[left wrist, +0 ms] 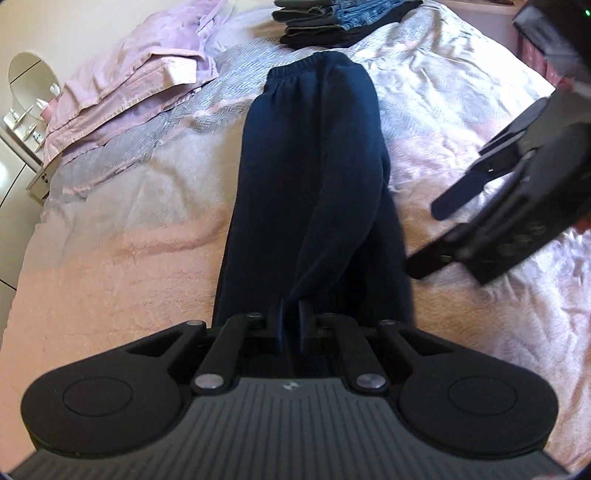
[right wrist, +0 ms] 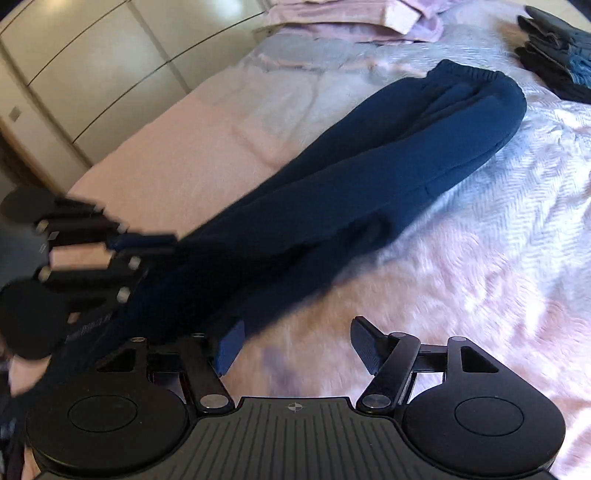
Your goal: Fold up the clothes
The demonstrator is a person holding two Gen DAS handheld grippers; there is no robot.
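Note:
Navy jogging trousers (left wrist: 306, 177) lie lengthwise on the pink bedspread (left wrist: 122, 258), folded leg over leg, with the elastic waistband at the far end. My left gripper (left wrist: 291, 325) is shut on the near leg end, and a ridge of cloth rises into its jaws. The right wrist view shows the same left gripper (right wrist: 147, 242) at the left, clamped on the trousers (right wrist: 369, 173). My right gripper (right wrist: 297, 345) is open over bare bedspread just right of the leg ends, with nothing between its fingers. It also shows at the right edge of the left wrist view (left wrist: 424, 240).
A stack of folded dark and blue clothes (left wrist: 332, 22) sits at the far end of the bed (right wrist: 554, 55). Pink pillows (left wrist: 129, 81) lie at the far left. A cream wardrobe (right wrist: 74, 81) stands beside the bed, and a nightstand with a round mirror (left wrist: 33, 77) is at its head.

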